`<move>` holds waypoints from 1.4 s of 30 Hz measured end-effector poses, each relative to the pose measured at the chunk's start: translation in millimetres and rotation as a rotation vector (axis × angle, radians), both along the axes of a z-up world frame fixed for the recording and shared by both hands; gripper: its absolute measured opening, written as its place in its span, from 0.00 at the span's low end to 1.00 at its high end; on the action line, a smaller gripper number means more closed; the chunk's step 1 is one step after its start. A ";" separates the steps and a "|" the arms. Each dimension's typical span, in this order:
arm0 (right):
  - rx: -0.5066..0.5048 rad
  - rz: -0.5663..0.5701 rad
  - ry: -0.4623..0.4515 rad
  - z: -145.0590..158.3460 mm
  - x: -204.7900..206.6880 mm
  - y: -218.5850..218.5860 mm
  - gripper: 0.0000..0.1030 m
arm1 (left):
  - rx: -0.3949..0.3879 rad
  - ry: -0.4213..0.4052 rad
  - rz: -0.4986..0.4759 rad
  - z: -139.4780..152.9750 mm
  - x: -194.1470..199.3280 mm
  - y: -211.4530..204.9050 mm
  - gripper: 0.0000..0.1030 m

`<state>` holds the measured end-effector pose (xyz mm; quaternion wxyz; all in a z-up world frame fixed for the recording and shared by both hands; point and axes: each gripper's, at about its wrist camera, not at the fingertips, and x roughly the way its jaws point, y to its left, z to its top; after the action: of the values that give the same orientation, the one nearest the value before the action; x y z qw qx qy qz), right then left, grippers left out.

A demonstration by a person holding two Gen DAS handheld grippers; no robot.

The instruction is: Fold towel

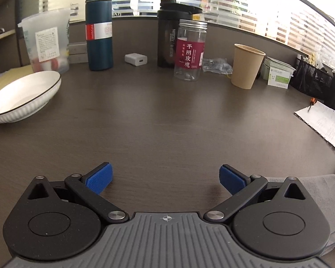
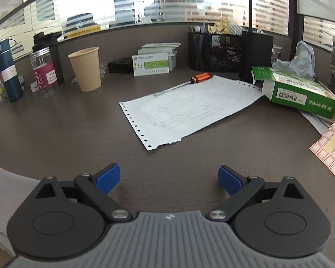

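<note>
The grey towel (image 1: 328, 201) lies on the dark desk at the lower right of the left wrist view, mostly hidden behind the gripper body. In the right wrist view the same towel (image 2: 6, 192) shows pale at the lower left edge. My left gripper (image 1: 165, 176) stands open over bare desk, left of the towel, with nothing between its blue pads. My right gripper (image 2: 168, 176) is also open wide over bare desk, right of the towel, its jaws empty.
A white bowl (image 1: 24, 96), blue flask (image 1: 99, 26), clear jar (image 1: 189, 49) and paper cup (image 1: 246, 65) line the back of the desk (image 1: 167, 122). A printed sheet (image 2: 189, 109), a screwdriver (image 2: 189, 80), a green box (image 2: 297, 89) and a mesh organiser (image 2: 216, 51) sit to the right.
</note>
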<state>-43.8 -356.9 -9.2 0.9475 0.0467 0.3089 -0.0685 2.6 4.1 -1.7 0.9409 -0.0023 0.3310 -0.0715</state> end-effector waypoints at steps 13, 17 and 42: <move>-0.039 -0.093 0.030 -1.4 20.8 3.1 1.00 | 0.063 0.015 0.097 -3.1 14.8 -9.9 1.00; -0.039 -0.095 0.031 -1.0 21.3 2.6 1.00 | 0.058 0.015 0.101 -2.7 14.4 -8.7 1.00; -0.040 -0.095 0.030 -0.9 21.7 2.1 1.00 | 0.057 0.015 0.109 -2.6 11.6 -7.1 1.00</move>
<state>-22.1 -354.8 -10.1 0.9391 0.0415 0.3192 -0.1203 14.1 -3.0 -4.2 0.9405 0.0060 0.3396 -0.0104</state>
